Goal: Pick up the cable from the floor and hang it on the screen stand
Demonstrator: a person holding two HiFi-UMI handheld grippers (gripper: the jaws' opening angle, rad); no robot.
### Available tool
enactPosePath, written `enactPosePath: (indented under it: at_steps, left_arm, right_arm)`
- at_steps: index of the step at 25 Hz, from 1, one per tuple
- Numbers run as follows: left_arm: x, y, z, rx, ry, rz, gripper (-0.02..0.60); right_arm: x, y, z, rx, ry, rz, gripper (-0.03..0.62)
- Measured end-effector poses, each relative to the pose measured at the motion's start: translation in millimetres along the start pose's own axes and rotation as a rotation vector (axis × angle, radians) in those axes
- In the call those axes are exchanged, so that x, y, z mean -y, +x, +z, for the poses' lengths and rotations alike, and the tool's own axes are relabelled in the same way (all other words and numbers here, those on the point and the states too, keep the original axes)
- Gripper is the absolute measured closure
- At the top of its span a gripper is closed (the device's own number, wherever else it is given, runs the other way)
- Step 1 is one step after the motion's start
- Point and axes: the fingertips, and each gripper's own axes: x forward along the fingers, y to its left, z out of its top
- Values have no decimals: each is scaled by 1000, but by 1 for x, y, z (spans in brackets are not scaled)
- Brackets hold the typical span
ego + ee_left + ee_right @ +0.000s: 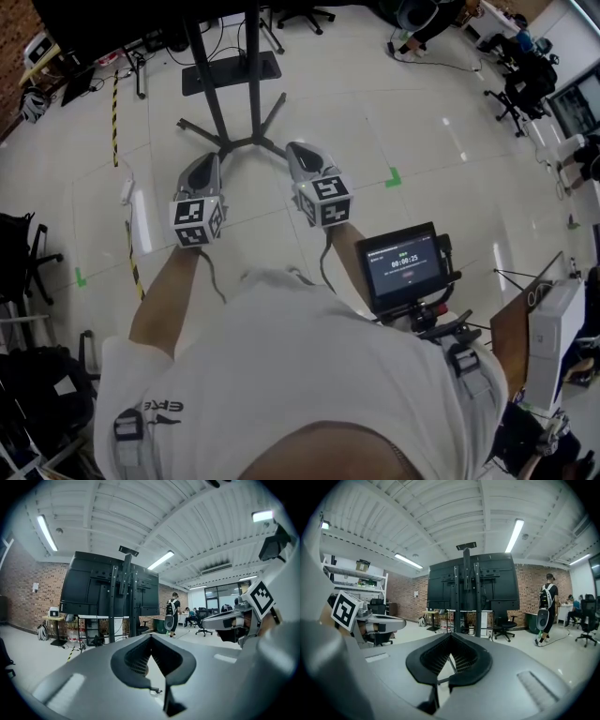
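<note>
**Both grippers shut and empty before the stand**

The left gripper [208,161] and right gripper [302,150] are held side by side, jaws pressed together with nothing gripped. The screen stand [236,94] is seen just ahead. What may be the cable [115,122], a yellow-black striped line, lies on the floor [394,94] left of the stand, apart from both grippers.

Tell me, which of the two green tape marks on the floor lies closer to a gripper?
The right-hand mark, on the floor beside the right gripper; the left-hand mark lies much farther out, near the black chair.

The screen stand [252,94] stands on the floor [375,103] ahead.
</note>
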Motion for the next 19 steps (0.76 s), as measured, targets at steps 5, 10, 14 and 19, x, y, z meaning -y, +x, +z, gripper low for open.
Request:
enactPosePath:
  at_steps: [5, 10, 14, 19]
  left_arm:
    - [2, 2, -2, 2, -5, 1, 578]
    - [2, 3, 1, 7, -1, 1, 578]
    - [2, 2, 4, 17, 1, 6, 578]
    - [2, 4, 6, 28, 8, 9, 578]
  right_arm:
    - [2, 0, -1, 0, -3, 1, 582]
    - [1, 1, 0, 4, -2, 4, 582]
    - [0, 2, 3, 8, -6, 9, 582]
    - [1, 5, 6, 19, -10, 14, 582]
